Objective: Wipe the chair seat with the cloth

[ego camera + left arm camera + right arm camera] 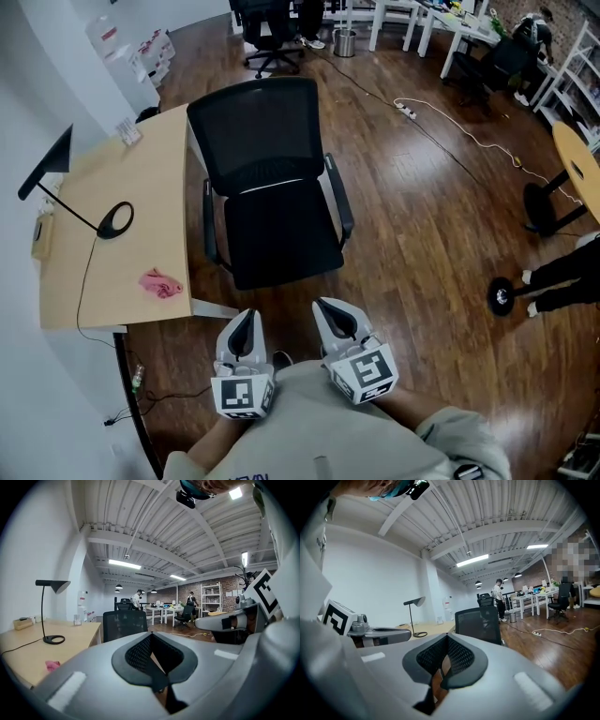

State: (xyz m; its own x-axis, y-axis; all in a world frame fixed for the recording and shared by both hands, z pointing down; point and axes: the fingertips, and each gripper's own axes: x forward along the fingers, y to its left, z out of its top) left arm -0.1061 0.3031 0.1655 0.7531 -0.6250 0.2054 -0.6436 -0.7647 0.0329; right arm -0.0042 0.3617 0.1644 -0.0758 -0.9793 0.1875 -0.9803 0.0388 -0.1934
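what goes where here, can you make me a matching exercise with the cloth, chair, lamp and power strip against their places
Things:
1. pink cloth
2. office chair
3. desk lamp
4. power strip

Places:
a. on the floor, right beside the desk
b. on the floor, far beyond the chair
c. crumpled on the desk, at the end nearest the person
d. standing on the desk on a round base

Pairs: 1-c, 2-a, 3-d, 4-b
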